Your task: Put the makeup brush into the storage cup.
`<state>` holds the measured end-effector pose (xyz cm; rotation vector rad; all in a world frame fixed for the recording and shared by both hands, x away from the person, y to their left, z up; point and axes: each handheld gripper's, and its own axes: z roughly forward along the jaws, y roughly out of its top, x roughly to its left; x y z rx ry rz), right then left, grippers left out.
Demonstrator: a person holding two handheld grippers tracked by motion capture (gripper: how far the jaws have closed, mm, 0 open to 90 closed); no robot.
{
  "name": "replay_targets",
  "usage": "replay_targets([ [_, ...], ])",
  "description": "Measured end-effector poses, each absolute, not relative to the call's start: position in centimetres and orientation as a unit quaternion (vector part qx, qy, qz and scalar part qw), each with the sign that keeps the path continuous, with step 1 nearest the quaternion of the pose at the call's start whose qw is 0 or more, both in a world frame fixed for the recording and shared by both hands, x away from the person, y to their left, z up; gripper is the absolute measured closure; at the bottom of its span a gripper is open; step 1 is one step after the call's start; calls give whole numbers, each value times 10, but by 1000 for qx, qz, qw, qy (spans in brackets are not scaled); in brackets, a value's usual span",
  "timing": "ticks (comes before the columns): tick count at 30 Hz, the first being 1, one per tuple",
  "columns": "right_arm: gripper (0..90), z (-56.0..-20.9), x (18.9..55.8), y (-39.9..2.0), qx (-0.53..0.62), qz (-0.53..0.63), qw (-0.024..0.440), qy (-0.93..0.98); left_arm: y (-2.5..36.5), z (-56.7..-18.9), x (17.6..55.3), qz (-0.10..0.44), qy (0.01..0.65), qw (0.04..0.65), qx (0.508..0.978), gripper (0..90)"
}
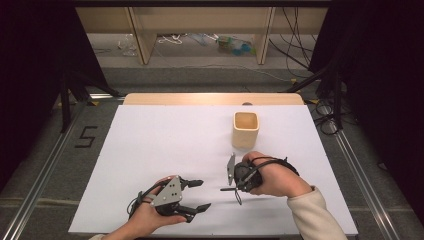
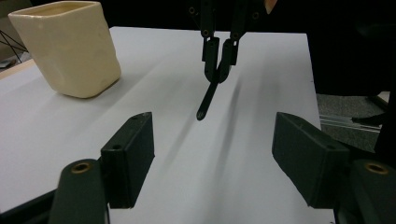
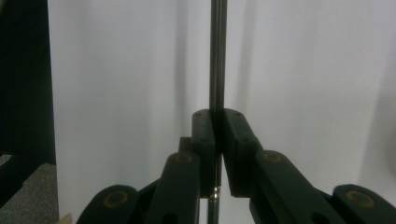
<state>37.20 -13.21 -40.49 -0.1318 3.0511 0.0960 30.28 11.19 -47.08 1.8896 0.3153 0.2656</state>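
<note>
A cream square cup [image 1: 245,130] stands upright on the white table sheet [image 1: 165,145], right of centre. Just in front of it my right gripper [image 1: 234,188] points to the left, shut on a thin dark rod [image 1: 225,189]. In the right gripper view the rod [image 3: 218,56] runs straight out from between the closed jaws of my right gripper [image 3: 218,116]. My left gripper [image 1: 203,194] lies near the front edge, open, with nothing between its fingers. From the left gripper view, my left gripper [image 2: 212,126] faces the right gripper [image 2: 218,70]. The rod [image 2: 207,100] slants down toward the sheet, and the cup [image 2: 65,46] stands at upper left.
The sheet covers a wooden table whose far edge [image 1: 210,98] shows behind the cup. Black frame legs [image 1: 65,105] stand at both sides, with rails along the floor. A "5" mark [image 1: 86,136] lies on the floor at left. Cables [image 1: 327,122] trail at the back right.
</note>
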Motion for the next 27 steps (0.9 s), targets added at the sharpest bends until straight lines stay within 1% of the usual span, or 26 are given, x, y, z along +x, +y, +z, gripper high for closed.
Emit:
replay_targets([
  [1, 841, -405, 367, -131, -11, 31, 39, 999, 111, -471, 303, 111, 133, 567, 806, 296],
  [2, 842, -405, 370, -130, -32, 44, 36, 998, 110, -471, 304, 114, 125, 567, 806, 296],
  [3, 842, -405, 371, -129, -42, 39, 47, 997, 109, -472, 303, 111, 136, 566, 805, 296],
  [6, 842, -402, 368, -127, -31, 25, 44, 998, 106, -473, 304, 109, 134, 566, 806, 295],
  [7, 842, -401, 370, -126, -50, 19, 52, 997, 106, -473, 304, 109, 133, 566, 807, 295],
  [8, 842, -400, 369, -126, -46, 20, 48, 998, 105, -473, 304, 109, 132, 565, 807, 295],
  [10, 842, -400, 371, -124, -69, 27, 55, 996, 104, -473, 305, 111, 128, 563, 809, 296],
  [11, 842, -399, 369, -123, -55, 23, 53, 997, 103, -473, 306, 111, 126, 562, 810, 297],
  [12, 842, -398, 370, -122, -68, 23, 58, 996, 103, -473, 305, 109, 132, 562, 809, 297],
  [15, 841, -398, 366, -118, -53, 30, 48, 997, 101, -474, 307, 109, 129, 562, 810, 303],
  [17, 842, -397, 368, -117, -68, 24, 54, 996, 99, -474, 308, 110, 126, 560, 811, 304],
  [18, 842, -397, 365, -116, -46, 28, 46, 997, 98, -474, 308, 109, 127, 559, 812, 304],
  [20, 842, -397, 366, -115, -55, 24, 53, 997, 96, -474, 309, 111, 124, 558, 813, 304],
  [21, 841, -396, 364, -114, -40, 26, 43, 998, 95, -475, 309, 108, 128, 559, 812, 304],
  [23, 842, -397, 363, -113, -37, 27, 47, 998, 94, -475, 310, 110, 125, 557, 814, 304],
  [24, 841, -397, 365, -113, -57, 27, 52, 997, 94, -475, 310, 112, 125, 556, 814, 304],
  [25, 842, -397, 363, -112, -41, 29, 42, 998, 94, -475, 310, 112, 125, 556, 814, 305],
  [27, 841, -397, 362, -111, -39, 28, 47, 998, 93, -475, 311, 112, 125, 554, 815, 308],
])
